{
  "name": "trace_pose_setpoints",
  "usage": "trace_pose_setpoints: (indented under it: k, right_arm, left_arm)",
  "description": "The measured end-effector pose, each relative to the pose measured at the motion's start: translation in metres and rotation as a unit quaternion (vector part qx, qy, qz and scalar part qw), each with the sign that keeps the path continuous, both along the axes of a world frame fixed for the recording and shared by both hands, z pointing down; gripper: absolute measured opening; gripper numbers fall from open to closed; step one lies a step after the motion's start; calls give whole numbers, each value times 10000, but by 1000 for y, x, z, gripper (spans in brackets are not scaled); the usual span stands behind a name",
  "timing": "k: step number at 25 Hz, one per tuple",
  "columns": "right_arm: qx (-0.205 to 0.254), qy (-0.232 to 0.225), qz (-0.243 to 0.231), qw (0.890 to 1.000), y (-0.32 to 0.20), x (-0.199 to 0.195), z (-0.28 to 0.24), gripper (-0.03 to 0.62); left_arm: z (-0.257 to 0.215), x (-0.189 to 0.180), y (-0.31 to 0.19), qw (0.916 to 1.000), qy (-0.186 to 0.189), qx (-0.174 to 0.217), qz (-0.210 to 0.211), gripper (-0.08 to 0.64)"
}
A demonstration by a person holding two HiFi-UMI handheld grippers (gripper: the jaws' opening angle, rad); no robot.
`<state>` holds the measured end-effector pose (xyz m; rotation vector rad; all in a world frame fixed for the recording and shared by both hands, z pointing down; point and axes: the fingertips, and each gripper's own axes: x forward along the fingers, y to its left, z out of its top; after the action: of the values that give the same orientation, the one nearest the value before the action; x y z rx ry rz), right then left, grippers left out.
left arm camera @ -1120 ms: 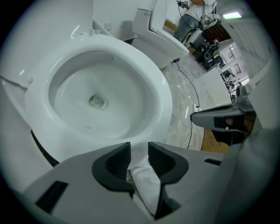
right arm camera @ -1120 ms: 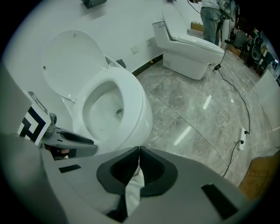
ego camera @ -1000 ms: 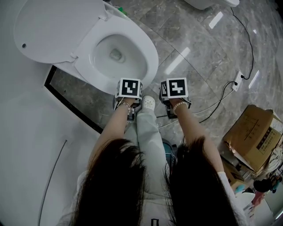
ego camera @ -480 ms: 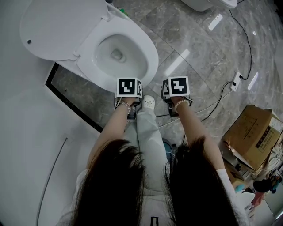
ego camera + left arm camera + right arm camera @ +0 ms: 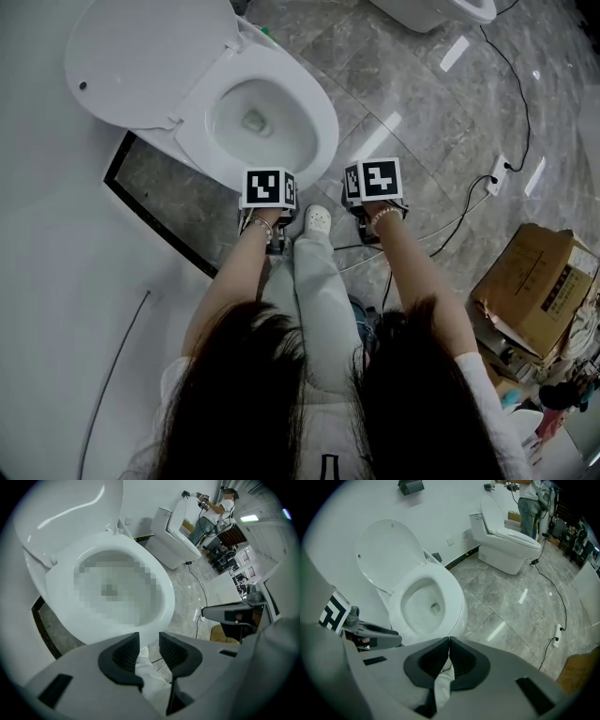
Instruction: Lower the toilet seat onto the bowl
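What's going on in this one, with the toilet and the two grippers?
A person stands at a toilet with a gripper in each hand, both near the bowl's front edge and touching nothing. The left gripper has its jaws apart and closing, with nothing between them. The right gripper is shut and empty. The lid stands up, and the seat appears to lie flat on the bowl already.

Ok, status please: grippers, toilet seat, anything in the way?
Left gripper jaws closing, empty; right gripper shut, empty. Toilet seat looks flat on bowl, lid up. Nothing in the way.
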<state>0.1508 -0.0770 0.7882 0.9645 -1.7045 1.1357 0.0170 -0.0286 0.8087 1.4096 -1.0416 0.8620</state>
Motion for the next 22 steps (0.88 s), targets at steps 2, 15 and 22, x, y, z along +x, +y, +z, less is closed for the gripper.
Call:
trace_pose_setpoints:
  k: [2, 15, 22]
  right_arm:
    - [0, -70, 1, 10000, -1, -5, -7, 29]
    - [112, -190, -36, 9998, -5, -23, -64, 29]
    - [341, -92, -271, 9990, -9, -32, -101, 29]
  left_arm:
    - [-7, -6, 2, 10000, 7, 32, -24, 123]
    - [-73, -43, -13, 9992, -112, 384, -41, 46]
    - [-113, -47, -30, 9987, 12, 470, 175, 9]
